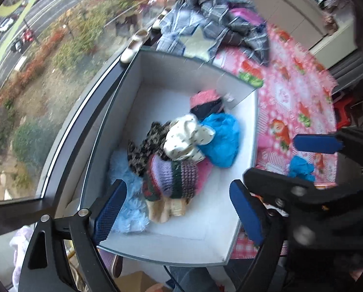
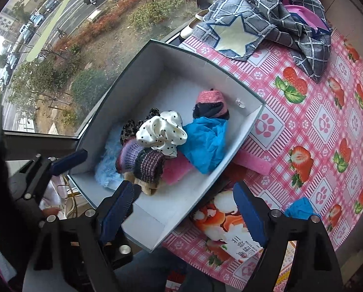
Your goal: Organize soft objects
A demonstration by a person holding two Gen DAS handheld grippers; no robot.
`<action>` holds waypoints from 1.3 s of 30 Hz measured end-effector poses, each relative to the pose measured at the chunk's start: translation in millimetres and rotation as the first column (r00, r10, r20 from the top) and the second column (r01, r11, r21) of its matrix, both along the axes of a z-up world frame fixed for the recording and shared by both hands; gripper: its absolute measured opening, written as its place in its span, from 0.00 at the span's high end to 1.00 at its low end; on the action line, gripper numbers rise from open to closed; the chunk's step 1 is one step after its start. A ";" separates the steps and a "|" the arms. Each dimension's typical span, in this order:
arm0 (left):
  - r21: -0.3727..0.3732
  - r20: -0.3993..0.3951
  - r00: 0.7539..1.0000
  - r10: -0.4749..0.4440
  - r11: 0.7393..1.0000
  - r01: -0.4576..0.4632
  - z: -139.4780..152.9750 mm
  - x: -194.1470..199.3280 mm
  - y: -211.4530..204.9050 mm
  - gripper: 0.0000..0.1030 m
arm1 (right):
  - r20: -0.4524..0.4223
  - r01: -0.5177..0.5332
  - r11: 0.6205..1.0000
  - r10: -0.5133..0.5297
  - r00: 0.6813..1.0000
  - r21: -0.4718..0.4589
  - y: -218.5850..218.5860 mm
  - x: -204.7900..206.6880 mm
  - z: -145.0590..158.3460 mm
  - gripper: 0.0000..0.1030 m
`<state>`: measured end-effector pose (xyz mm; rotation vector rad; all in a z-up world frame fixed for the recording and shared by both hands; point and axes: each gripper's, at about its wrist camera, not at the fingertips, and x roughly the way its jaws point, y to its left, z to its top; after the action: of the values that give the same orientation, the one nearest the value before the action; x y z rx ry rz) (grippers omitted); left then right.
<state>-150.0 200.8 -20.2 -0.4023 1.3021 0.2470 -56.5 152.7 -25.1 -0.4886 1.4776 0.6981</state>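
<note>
- Left gripper [image 1: 179, 209] points steeply down over the white box [image 1: 162, 73], released, nothing between its blue pads.
- Right gripper [image 2: 184, 216] points straight down at lower centre, likewise released.
- Soft pile [image 2: 162, 143] fills the box: satin polka-dot scrunchie [image 2: 160, 133], chunky knit, fluffy blue fur.

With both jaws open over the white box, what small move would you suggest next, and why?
Probably swing the right gripper toward the small blue cloth on the pink tablecloth. Both it and the left gripper are open and hold nothing, the white box already holds a pile of soft items, and that cloth lies outside the box, close to the right jaws.
</note>
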 end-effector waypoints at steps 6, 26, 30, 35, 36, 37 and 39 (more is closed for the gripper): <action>0.012 0.073 0.997 -0.011 1.000 0.010 20.8 -4.8 -2.3 0.14 | 0.061 0.045 0.999 -0.045 0.997 0.007 -12.0 4.3 13.1 0.01; 0.059 0.014 0.999 -0.045 0.997 0.044 17.5 -12.8 -18.3 0.14 | 0.105 0.090 0.995 -0.094 0.990 0.036 -33.5 -5.9 33.0 0.01; 0.060 0.010 0.999 -0.050 0.997 0.049 17.1 -13.6 -20.7 0.14 | 0.103 0.094 0.995 -0.097 0.990 0.037 -35.7 -9.3 33.1 0.01; 0.064 0.004 0.999 -0.043 0.997 0.043 16.3 -14.8 -19.6 0.14 | 0.103 0.098 0.995 -0.101 0.989 0.036 -37.1 -13.5 34.4 0.01; 0.065 0.004 0.999 -0.041 0.997 0.041 16.3 -15.0 -19.1 0.14 | 0.103 0.098 0.994 -0.102 0.989 0.036 -37.0 -14.4 34.6 0.01; 0.065 0.004 0.999 -0.040 0.997 0.040 16.6 -15.4 -18.8 0.14 | 0.102 0.098 0.995 -0.101 0.990 0.036 -37.0 -14.7 34.7 0.01; 0.064 0.004 0.999 -0.042 0.997 0.041 16.8 -15.8 -18.4 0.14 | 0.103 0.096 0.995 -0.099 0.990 0.036 -36.8 -16.9 34.9 0.01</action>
<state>-165.8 182.5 -3.4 -0.3211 1.2924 0.2517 -73.4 115.8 9.8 -0.4196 1.3811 0.6086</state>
